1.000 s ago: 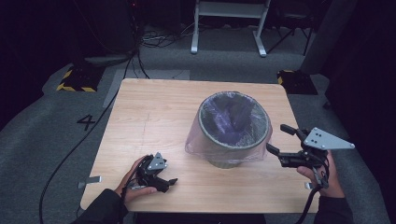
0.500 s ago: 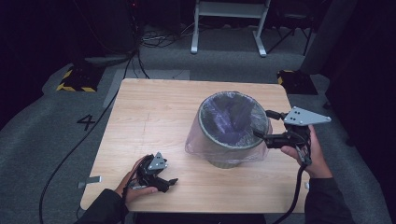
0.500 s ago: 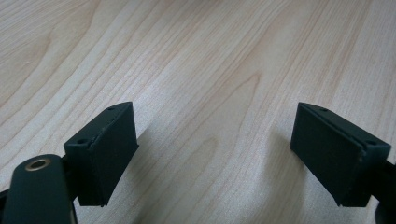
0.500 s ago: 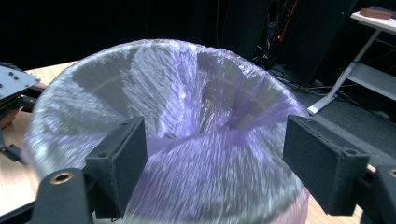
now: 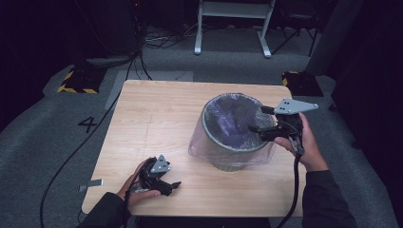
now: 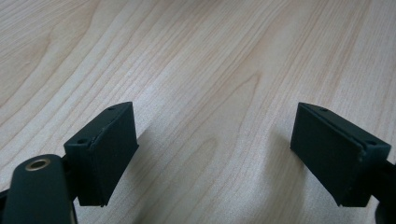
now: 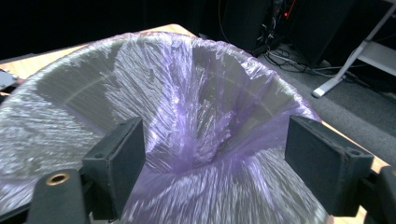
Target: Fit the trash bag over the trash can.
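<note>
Now, biggest thing first: the wooden table (image 5: 157, 118) spreads out beneath both claws, and the left gripper view has its pale grain (image 6: 196, 70) running ahead of that claw's jaws. Next in size, the grey bin (image 5: 233, 135) stands just in front of the right gripper (image 5: 259, 118), lined with a purple bag (image 5: 235, 116) whose clear skirt drapes down the outside of the wall. Through the right gripper view the bag (image 7: 205, 121) funnels down directly ahead of and below the jaws, crinkled and shiny, with the bin's rim curving round behind it. The right gripper hangs over the near rim, jaws spread wide with nothing between the pads; whether a jaw brushes the plastic I cannot tell. A hand (image 5: 304, 142) grips it from behind, cable trailing down along the sleeve. Over to the other side, well apart from the bin, the left gripper (image 5: 171, 185) lies low on the wood in its hand (image 5: 138, 187), jaws wide too, only bare table between them.
</note>
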Demonstrator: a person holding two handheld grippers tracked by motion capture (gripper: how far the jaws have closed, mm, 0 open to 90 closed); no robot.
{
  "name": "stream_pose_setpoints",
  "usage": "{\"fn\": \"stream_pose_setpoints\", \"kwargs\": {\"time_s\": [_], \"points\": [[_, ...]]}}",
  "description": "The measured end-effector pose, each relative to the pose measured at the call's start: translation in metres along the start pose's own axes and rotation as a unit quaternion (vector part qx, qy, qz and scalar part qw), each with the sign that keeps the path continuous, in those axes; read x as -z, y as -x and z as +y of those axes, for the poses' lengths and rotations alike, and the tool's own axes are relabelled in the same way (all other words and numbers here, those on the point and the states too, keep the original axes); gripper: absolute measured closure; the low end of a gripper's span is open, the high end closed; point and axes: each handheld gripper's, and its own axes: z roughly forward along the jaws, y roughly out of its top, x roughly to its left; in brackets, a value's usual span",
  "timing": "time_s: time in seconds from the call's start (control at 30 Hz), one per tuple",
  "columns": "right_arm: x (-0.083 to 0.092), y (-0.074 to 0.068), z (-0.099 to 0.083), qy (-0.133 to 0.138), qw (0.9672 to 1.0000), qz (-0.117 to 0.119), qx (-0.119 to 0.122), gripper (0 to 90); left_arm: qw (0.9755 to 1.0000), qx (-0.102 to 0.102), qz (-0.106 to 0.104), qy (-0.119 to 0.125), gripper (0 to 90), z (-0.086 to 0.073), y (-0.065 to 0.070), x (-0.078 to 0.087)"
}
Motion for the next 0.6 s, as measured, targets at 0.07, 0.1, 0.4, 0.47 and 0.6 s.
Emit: {"fn": "stream_pose_setpoints", "kwargs": {"time_s": [0.07, 0.1, 0.4, 0.47, 0.6], "points": [[-0.004, 0.000, 0.002, -0.005, 1.0000, 0.002, 0.003, 20.3, 1.0000, 0.000, 0.000, 0.000, 14.2, 0.000, 0.000, 0.000], [-0.006, 0.000, 0.002, -0.009, 1.0000, 0.004, 0.002, 20.3, 1.0000, 0.000, 0.000, 0.000, 14.2, 0.000, 0.000, 0.000], [-0.025, 0.000, 0.003, -0.044, 0.9989, 0.013, 0.008, 20.4, 1.0000, 0.000, -0.001, 0.001, 14.2, 0.000, 0.000, 0.000], [-0.028, 0.000, 0.003, -0.056, 0.9982, 0.017, 0.011, 20.5, 1.0000, 0.000, 0.000, 0.000, 14.2, 0.000, 0.000, 0.000], [-0.033, -0.001, 0.003, -0.077, 0.9968, 0.020, 0.013, 20.5, 1.0000, 0.000, -0.001, 0.000, 14.3, 0.000, 0.000, 0.000]]}}
